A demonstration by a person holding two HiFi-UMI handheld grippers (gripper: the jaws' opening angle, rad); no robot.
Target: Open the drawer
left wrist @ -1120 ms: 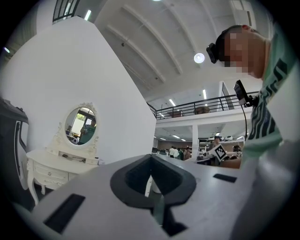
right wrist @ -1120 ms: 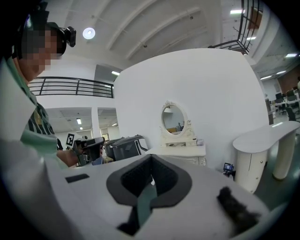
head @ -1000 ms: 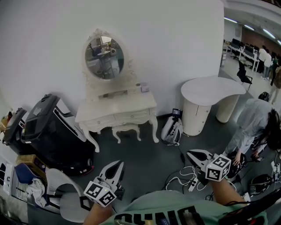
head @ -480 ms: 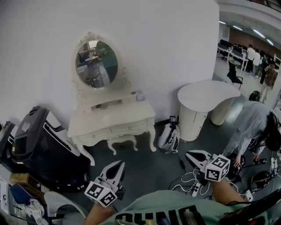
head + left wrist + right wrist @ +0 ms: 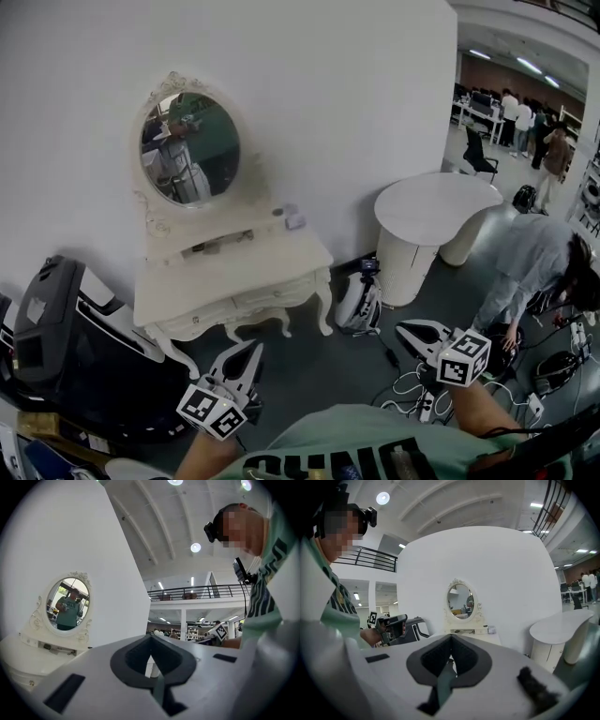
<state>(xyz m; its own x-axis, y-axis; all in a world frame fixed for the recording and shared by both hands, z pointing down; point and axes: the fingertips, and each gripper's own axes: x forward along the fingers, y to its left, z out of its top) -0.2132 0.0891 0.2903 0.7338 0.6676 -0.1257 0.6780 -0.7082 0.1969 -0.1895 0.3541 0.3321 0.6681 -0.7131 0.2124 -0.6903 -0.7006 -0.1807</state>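
A white dressing table (image 5: 234, 267) with an oval mirror (image 5: 187, 150) stands against the wall, some way ahead of me. Its two drawer fronts (image 5: 272, 297) sit flush under the top, both closed. My left gripper (image 5: 253, 349) is low in the head view, pointing toward the table with its jaws shut and nothing in them. My right gripper (image 5: 405, 329) is held further right, also shut and empty. Neither touches the table. The left gripper view has the table (image 5: 23, 656) at far left; the right gripper view shows it (image 5: 476, 637) straight ahead.
A black machine (image 5: 56, 328) stands left of the dressing table. A white bag (image 5: 354, 300) lies by its right leg, and a round white table (image 5: 436, 202) is beyond it. A person (image 5: 534, 267) bends down at right. Cables and a power strip (image 5: 422, 398) cross the floor.
The dressing table has grown larger and slid left in the head view as I walk toward it. Both grippers keep their places in the view and stay shut.
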